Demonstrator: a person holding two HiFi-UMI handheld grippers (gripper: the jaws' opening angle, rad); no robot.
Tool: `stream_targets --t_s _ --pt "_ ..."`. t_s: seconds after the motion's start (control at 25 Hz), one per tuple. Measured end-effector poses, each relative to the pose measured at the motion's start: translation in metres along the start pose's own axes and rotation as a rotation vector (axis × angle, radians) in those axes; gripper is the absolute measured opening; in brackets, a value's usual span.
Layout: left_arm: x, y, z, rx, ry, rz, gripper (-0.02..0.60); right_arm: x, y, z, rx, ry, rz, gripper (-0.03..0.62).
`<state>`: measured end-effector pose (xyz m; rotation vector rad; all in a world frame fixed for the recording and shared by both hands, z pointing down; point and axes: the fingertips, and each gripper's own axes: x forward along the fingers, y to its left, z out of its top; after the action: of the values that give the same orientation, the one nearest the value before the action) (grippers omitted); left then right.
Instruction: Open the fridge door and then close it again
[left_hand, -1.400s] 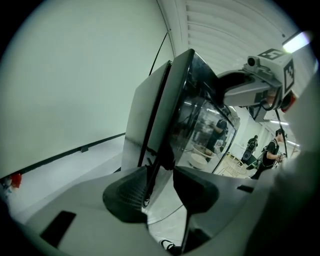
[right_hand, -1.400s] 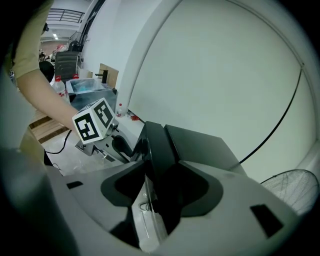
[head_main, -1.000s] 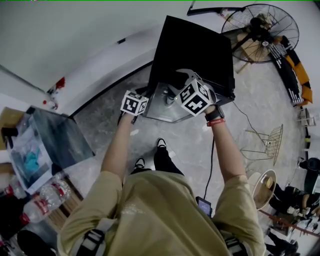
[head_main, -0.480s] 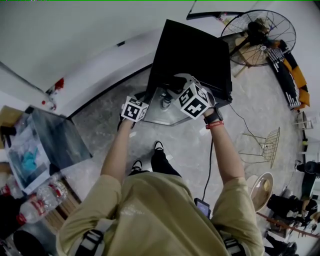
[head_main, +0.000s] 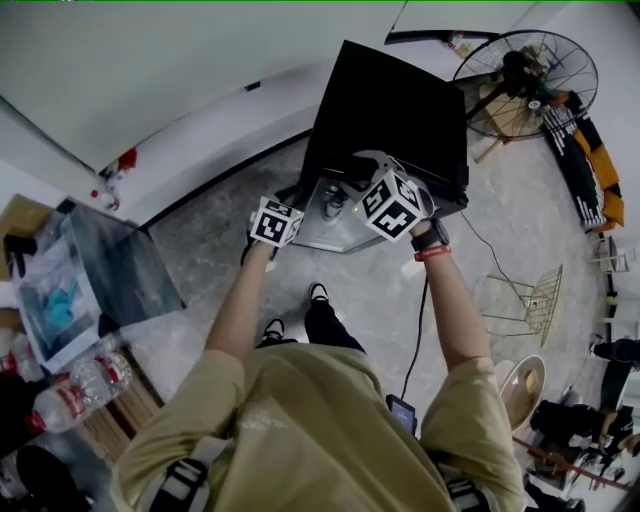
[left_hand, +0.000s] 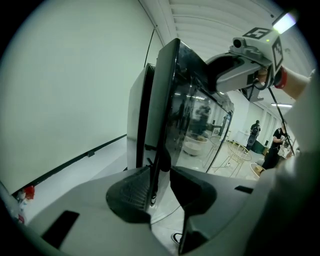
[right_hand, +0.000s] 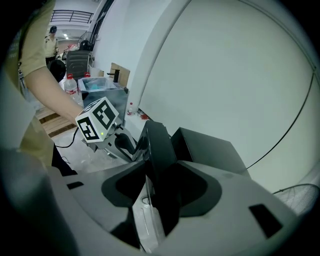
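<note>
White wall, grey mottled floor: a person stands at a black fridge (head_main: 390, 105) with both grippers on its door (head_main: 335, 228).

Set against the wall straight ahead of the person, the fridge has its glass door slightly ajar, and both gripper views show a narrow gap between door and cabinet. The left gripper (left_hand: 161, 186) looks along the door's free side edge, with its jaws closed on that edge and the ribbed pad flat against it. The right gripper (right_hand: 160, 187) comes down on the door's top near the corner, and its jaws pinch the dark frame, which fills the space between them. From above, the left gripper sits lower and further left than the right, both close in front of the fridge. A fan (head_main: 525, 65) stands to the fridge's right. Water bottles (head_main: 75, 392) lie at the person's left.
</note>
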<state>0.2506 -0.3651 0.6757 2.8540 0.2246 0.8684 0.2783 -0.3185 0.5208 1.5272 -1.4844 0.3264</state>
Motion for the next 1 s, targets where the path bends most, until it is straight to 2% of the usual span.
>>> stream_targets --t_s 0.6,1.0 --pt "-0.0036 -0.0093 -0.0063 -0.057 0.020 0.123 0.135 -0.0071 0.0089 -0.0034 -0.095 -0.115 0.111 0.204" --pt "-0.0001 -0.0065 -0.0094 -0.075 -0.010 0.187 0.138 -0.0104 0.0102 -0.0041 -0.149 -0.146 0.153 0.202"
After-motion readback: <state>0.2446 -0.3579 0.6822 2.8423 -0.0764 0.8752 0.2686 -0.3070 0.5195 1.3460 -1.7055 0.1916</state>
